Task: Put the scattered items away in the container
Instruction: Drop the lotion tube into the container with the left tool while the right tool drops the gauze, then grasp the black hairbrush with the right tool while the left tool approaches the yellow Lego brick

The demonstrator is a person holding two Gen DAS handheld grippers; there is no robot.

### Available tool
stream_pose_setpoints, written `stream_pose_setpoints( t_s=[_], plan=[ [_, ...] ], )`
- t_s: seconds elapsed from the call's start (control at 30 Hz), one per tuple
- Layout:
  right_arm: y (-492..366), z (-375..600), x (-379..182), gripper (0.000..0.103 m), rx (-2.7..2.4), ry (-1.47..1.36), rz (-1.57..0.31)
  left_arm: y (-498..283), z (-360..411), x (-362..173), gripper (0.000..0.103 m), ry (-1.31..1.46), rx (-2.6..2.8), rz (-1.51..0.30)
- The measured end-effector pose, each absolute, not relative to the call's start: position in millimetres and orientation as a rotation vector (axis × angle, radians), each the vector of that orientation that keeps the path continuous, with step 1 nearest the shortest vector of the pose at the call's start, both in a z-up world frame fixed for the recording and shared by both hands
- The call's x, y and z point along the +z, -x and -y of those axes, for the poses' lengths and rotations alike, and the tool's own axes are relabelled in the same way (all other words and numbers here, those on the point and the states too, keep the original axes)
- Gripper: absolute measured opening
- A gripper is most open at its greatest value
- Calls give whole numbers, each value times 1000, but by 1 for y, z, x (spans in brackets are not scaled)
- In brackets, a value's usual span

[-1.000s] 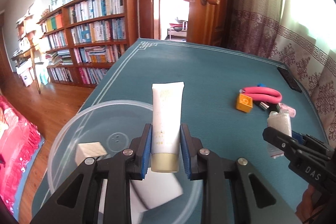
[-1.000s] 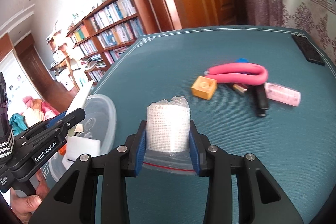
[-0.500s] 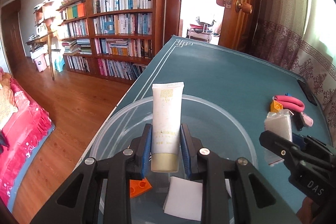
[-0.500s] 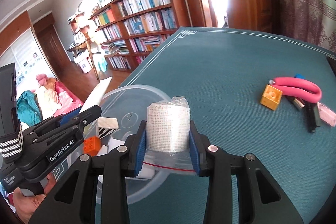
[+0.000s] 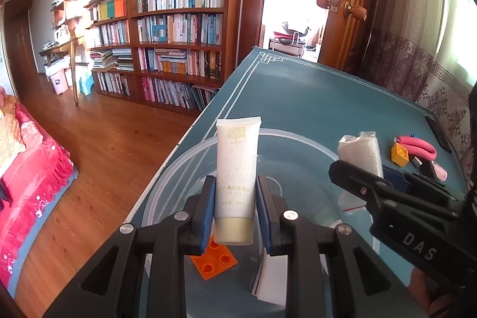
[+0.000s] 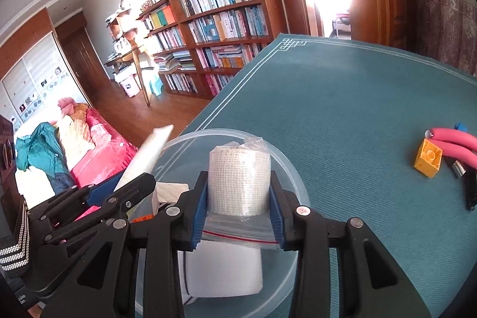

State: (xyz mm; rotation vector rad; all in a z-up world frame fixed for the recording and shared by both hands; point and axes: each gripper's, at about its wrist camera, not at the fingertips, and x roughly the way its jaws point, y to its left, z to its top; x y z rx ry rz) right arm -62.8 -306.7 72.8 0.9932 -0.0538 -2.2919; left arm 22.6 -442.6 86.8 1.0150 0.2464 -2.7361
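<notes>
My left gripper [image 5: 235, 206] is shut on a white tube with a beige cap [image 5: 236, 171], held upright over the clear round plastic container [image 5: 298, 139] near the table's left edge. An orange brick [image 5: 213, 258] and a white block [image 5: 271, 285] lie inside the container. My right gripper [image 6: 238, 204] is shut on a bagged roll of white gauze [image 6: 239, 182], also over the container [image 6: 290, 174]. A white box [image 6: 223, 270] lies below it. Each gripper appears in the other's view, the right one [image 5: 351, 168] and the left one [image 6: 140, 180].
On the teal table cover [image 6: 342, 97] to the right lie a yellow brick [image 6: 428, 161], a pink curved item [image 6: 456, 139], a dark object [image 6: 471, 189] and a pink item [image 5: 439, 173]. A black remote [image 5: 441, 133] lies at the far right. The table's left edge drops to the wooden floor [image 5: 98, 145].
Both grippers have moved left with their loads, from beside the container to above it. The container now fills more of both views, and the scattered items sit farther right.
</notes>
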Motion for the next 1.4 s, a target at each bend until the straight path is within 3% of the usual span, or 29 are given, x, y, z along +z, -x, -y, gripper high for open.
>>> stream_pose_setpoints(
  t_s=[0.1, 0.17, 0.43, 0.97, 1.4],
  plan=[
    [66, 307, 70, 44, -2271, -1017, 67, -23, 445, 88, 34, -1008, -2737, -253],
    [66, 306, 69, 45, -2273, -1023, 74, -25, 447, 89, 50, -996, -2737, -262],
    [63, 300, 68, 46, -2281, -1020, 92, -28, 451, 92, 81, -962, -2711, -278],
    [55, 235, 61, 45, -2437, -1038, 157, -18, 434, 86, 87, -1037, -2723, -319],
    [68, 158, 53, 45, -2580, -1101, 235, -2, 397, 91, 88, -1066, -2762, -240]
  ],
)
